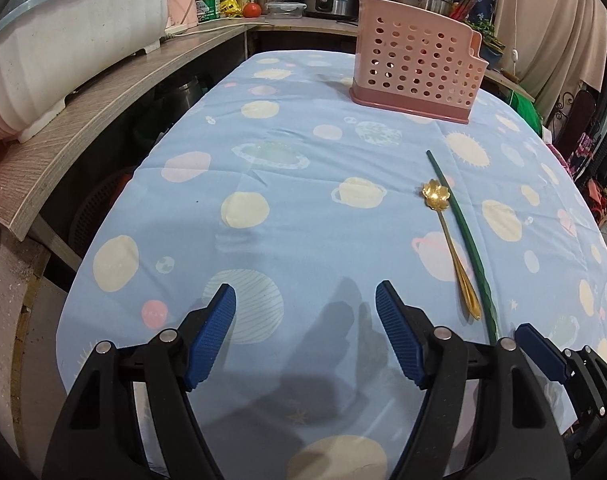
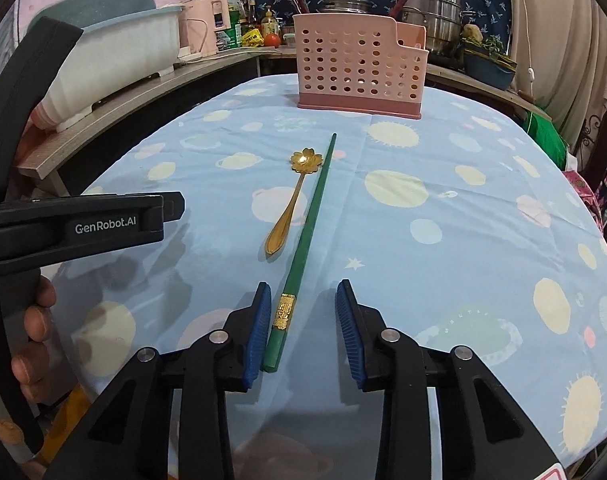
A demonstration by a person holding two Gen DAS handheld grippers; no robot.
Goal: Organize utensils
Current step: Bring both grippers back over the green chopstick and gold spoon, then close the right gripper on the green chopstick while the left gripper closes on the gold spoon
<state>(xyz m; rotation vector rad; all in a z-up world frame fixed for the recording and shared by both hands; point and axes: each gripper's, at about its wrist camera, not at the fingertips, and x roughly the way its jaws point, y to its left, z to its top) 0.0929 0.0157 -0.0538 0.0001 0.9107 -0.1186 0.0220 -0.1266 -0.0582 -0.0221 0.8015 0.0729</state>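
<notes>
Right gripper [image 2: 303,332]: jaws partly apart, pointing down at the tablecloth [image 2: 443,240]. The thick end of a green chopstick [image 2: 303,252], with its gold band, lies between the blue pads [image 2: 259,336]; it sits close against the left pad and well clear of the right one, so no squeeze is visible and the chopstick rests on the cloth. From the jaws the chopstick runs forward and slightly rightward, its thin tip pointing toward the holder.

Just left of the chopstick's forward half lies a gold spoon [image 2: 289,204] with a flower-shaped bowl, handle toward the gripper, bowl near the chopstick's tip.

Straight ahead, well beyond both utensils, a pink perforated utensil holder [image 2: 359,68] stands upright on the far part of the table.

Left gripper [image 1: 305,336]: jaws wide apart, nothing between them, over bare cloth. It sits to the left of the right gripper, held by a hand [image 2: 33,320] whose fingers show at the edge. From it, the spoon and chopstick lie ahead to the right.
</notes>
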